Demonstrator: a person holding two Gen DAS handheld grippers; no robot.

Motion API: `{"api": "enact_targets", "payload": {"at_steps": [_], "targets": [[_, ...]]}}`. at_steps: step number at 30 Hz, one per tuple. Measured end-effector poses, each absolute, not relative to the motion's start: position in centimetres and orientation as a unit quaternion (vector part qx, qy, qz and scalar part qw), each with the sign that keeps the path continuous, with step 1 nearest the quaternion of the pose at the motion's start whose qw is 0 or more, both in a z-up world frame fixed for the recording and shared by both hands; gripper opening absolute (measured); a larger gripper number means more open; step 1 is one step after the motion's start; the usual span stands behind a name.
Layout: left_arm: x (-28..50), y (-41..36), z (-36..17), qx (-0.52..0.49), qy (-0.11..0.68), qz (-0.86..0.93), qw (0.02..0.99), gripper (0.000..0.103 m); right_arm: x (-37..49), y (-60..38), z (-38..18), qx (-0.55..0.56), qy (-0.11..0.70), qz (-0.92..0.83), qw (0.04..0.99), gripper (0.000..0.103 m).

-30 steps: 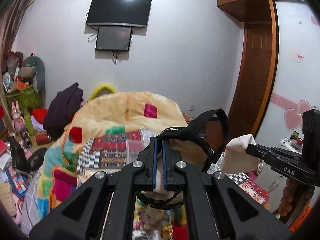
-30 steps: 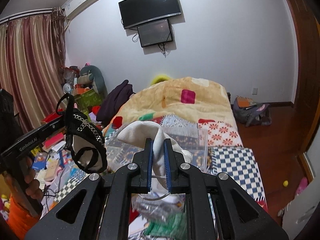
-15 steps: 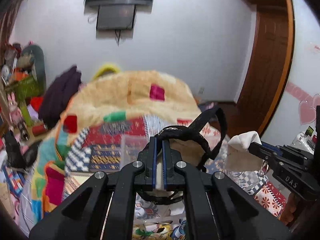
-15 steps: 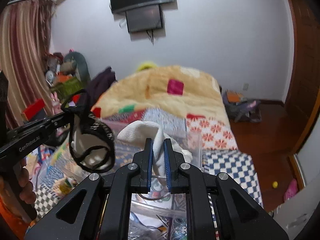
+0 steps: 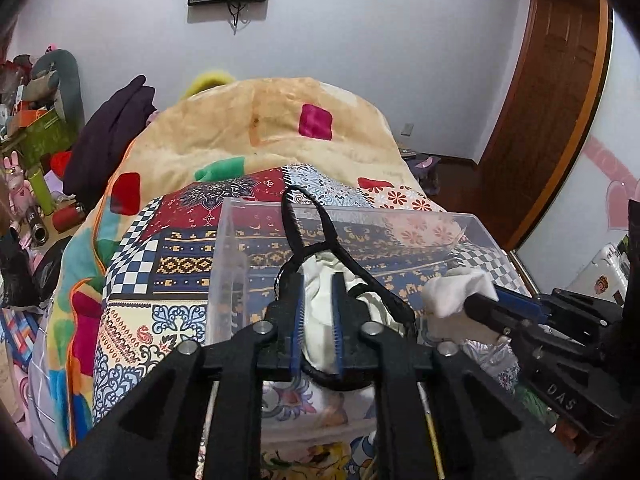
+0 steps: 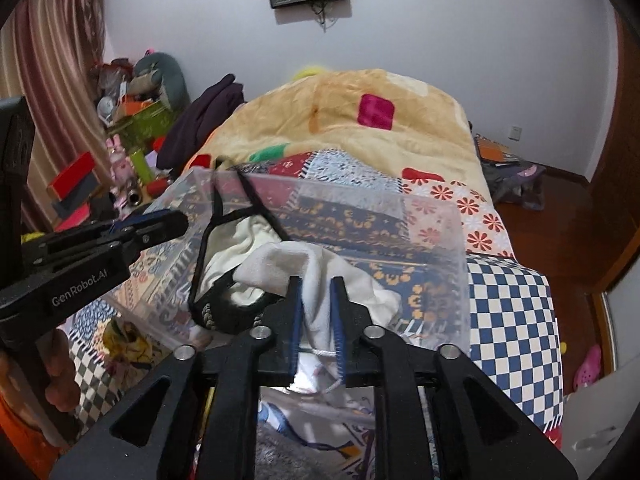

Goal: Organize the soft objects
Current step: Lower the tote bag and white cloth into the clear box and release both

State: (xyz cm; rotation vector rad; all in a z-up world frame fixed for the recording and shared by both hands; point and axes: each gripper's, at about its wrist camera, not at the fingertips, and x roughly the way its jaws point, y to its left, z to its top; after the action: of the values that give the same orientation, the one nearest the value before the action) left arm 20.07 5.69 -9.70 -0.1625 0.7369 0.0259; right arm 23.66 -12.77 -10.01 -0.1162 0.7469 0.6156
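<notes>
A clear plastic box (image 5: 232, 248) stands on the patchwork quilt; it also shows in the right wrist view (image 6: 460, 280). My left gripper (image 5: 318, 280) is open over the box, and a cream garment with black straps (image 5: 320, 268) lies between and below its fingers inside the box. In the right wrist view this garment (image 6: 236, 256) rests in the box, apart from the left gripper (image 6: 176, 222). My right gripper (image 6: 316, 284) stands slightly open around a white cloth (image 6: 288, 260) lying in the box. In the left wrist view the white cloth (image 5: 456, 292) sits at the right gripper's tip.
A yellow blanket (image 5: 260, 128) is heaped at the bed's far end. A dark garment (image 5: 108, 140) and cluttered toys and bottles (image 5: 32, 184) are on the left. A wooden door (image 5: 552, 100) and floor with a bag (image 6: 516, 176) are on the right.
Both grippers dropped down to the clear box and their jaws parted. The strapped garment and the white cloth went from hanging in the air to lying in the box.
</notes>
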Motion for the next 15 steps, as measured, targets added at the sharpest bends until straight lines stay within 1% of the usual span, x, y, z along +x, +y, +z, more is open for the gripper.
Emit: {"api": "enact_targets", "payload": {"at_steps": [2,3,4,5,6,8,9,10,11,13,14,15], "targets": [[19.7,5.8,-9.4,-0.079,0.356,0.009,0.931,0.028,23.4,-13.0,-9.8,-0.055,0.358,0.302,0.882,0.035],[19.2,5.7,-9.1,-0.077,0.351,0.005,0.933,0.031,23.2,-13.0,-9.6,-0.055,0.355,0.303,0.883,0.039],[18.6,5.7,-8.7,-0.075,0.345,0.003,0.936,0.038,22.9,-13.2,-9.3,-0.054,0.349,0.304,0.885,0.046],[18.3,5.7,-8.5,-0.072,0.340,0.002,0.938,0.043,22.6,-13.3,-9.0,-0.055,0.343,0.305,0.887,0.051],[17.7,5.6,-8.1,-0.067,0.332,0.002,0.941,0.044,22.3,-13.6,-8.7,-0.054,0.337,0.307,0.888,0.053],[16.5,5.4,-7.3,-0.062,0.320,-0.002,0.946,0.053,21.5,-14.0,-7.9,-0.050,0.324,0.310,0.893,0.062],[15.9,5.4,-6.9,-0.061,0.313,-0.004,0.948,0.055,21.1,-14.3,-7.4,-0.048,0.317,0.312,0.895,0.065],[15.4,5.4,-6.5,-0.061,0.308,-0.005,0.949,0.060,20.6,-14.5,-7.0,-0.047,0.309,0.312,0.897,0.073],[14.7,5.3,-6.2,-0.060,0.301,-0.006,0.952,0.063,20.3,-14.8,-6.6,-0.046,0.302,0.312,0.900,0.079],[13.8,5.4,-5.7,-0.061,0.294,-0.007,0.954,0.073,19.4,-15.4,-5.8,-0.043,0.284,0.310,0.906,0.085],[13.3,5.5,-5.5,-0.062,0.291,-0.009,0.955,0.075,19.0,-15.6,-5.6,-0.043,0.278,0.310,0.908,0.086],[12.8,5.5,-5.4,-0.063,0.289,-0.010,0.955,0.079,18.5,-15.9,-5.3,-0.043,0.274,0.309,0.910,0.087]]}}
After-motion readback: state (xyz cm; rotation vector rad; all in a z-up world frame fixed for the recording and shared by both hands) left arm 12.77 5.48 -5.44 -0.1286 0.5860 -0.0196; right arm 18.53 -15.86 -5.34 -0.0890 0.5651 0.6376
